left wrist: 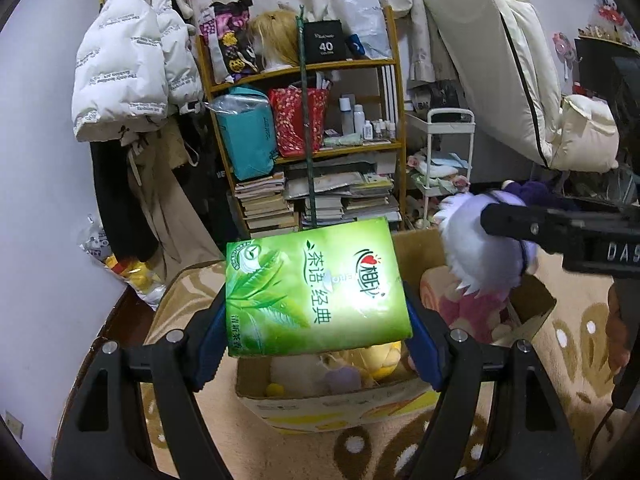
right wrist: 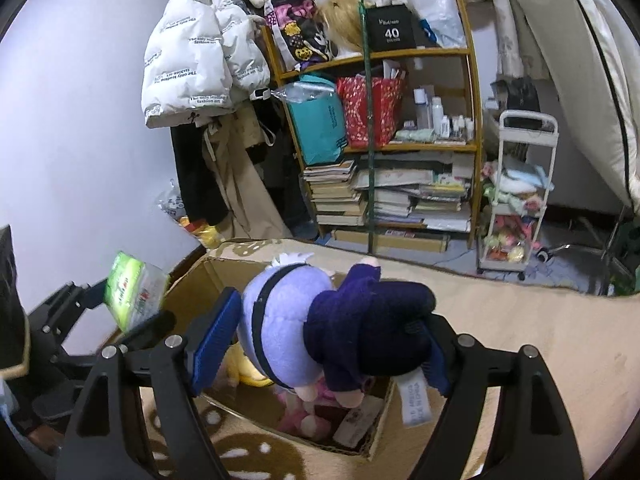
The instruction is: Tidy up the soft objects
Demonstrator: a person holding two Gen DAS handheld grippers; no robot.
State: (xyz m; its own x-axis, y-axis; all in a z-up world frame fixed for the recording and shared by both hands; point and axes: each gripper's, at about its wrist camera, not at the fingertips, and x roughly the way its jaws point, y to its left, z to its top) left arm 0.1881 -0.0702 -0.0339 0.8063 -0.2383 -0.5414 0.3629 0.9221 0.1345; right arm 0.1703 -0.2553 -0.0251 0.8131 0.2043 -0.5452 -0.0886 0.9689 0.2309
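Lower green tissue pack (left wrist: 316,288), clamped in left gripper (left wrist: 316,344), and plush doll (right wrist: 320,328), pinched by right gripper (right wrist: 320,356), deep into cardboard box (right wrist: 372,446) before releasing.

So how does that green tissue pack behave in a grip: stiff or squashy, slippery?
The green tissue pack probably squashes: it is a soft film-wrapped block. Its glossy wrap shows glare, so it may slide between the left gripper pads. It likely weighs little, staying level though gripped only at its near end.

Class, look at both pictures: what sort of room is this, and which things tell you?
Probably a bedroom or lived-in storage room: a white puffer jacket hangs on the wall, a wooden shelf holds books and toiletries, and a carpet covers the floor.
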